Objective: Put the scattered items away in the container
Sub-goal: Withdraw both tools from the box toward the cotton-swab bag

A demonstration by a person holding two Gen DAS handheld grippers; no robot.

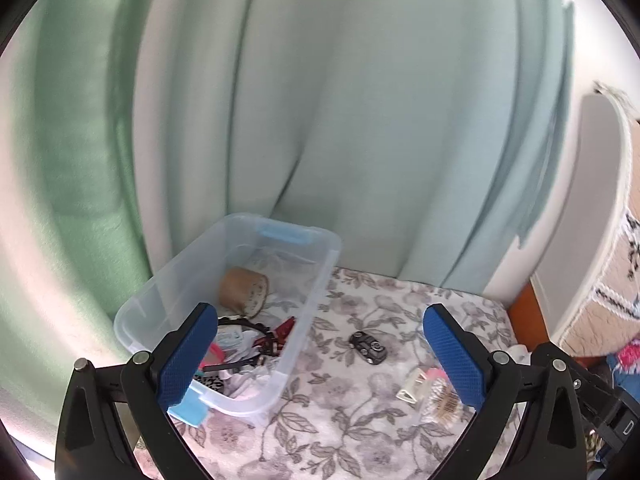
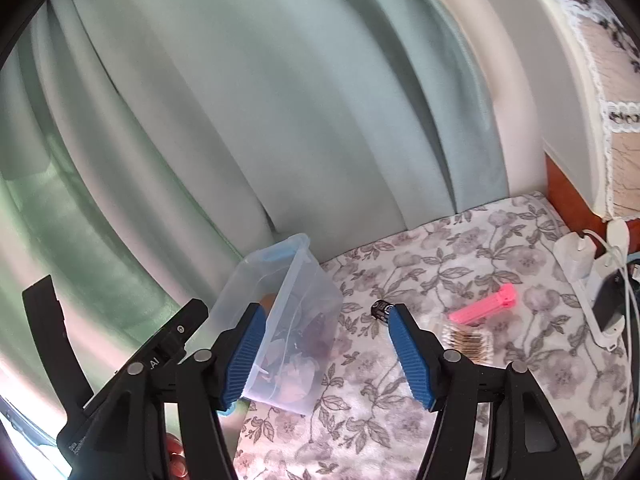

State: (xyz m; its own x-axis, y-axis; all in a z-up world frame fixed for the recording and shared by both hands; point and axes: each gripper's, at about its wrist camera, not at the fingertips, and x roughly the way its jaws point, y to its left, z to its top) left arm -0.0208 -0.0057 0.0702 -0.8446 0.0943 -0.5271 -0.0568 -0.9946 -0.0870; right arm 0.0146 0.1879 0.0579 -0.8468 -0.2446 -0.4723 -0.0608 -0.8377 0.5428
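A clear plastic bin point(image 1: 132, 320) with blue latches stands at the left of the floral cloth point(image 1: 340, 432), against the curtain. Inside lie a brown roll point(image 1: 242, 292), black and red odds point(image 1: 276, 334) and paper bits. My left gripper point(image 1: 320, 312) is open wide over the bin's near right wall, holding nothing. On the cloth to the right lie a small black toy car point(image 1: 368, 347) and a pack of cotton swabs point(image 1: 438, 396). My right gripper point(image 2: 326, 308) is open and empty, low over the cloth between the bin point(image 2: 280, 264) and the car point(image 2: 379, 309). A pink clip point(image 2: 486, 304) rests beyond the swabs point(image 2: 468, 338).
Pale green curtains point(image 1: 320, 120) hang close behind the bin. White chargers with cables point(image 2: 576, 256) and a phone point(image 2: 608, 304) sit at the cloth's right edge, beside a wooden frame point(image 2: 564, 188). The other gripper's black body point(image 2: 120, 360) and a person's fingers point(image 2: 176, 460) show at lower left.
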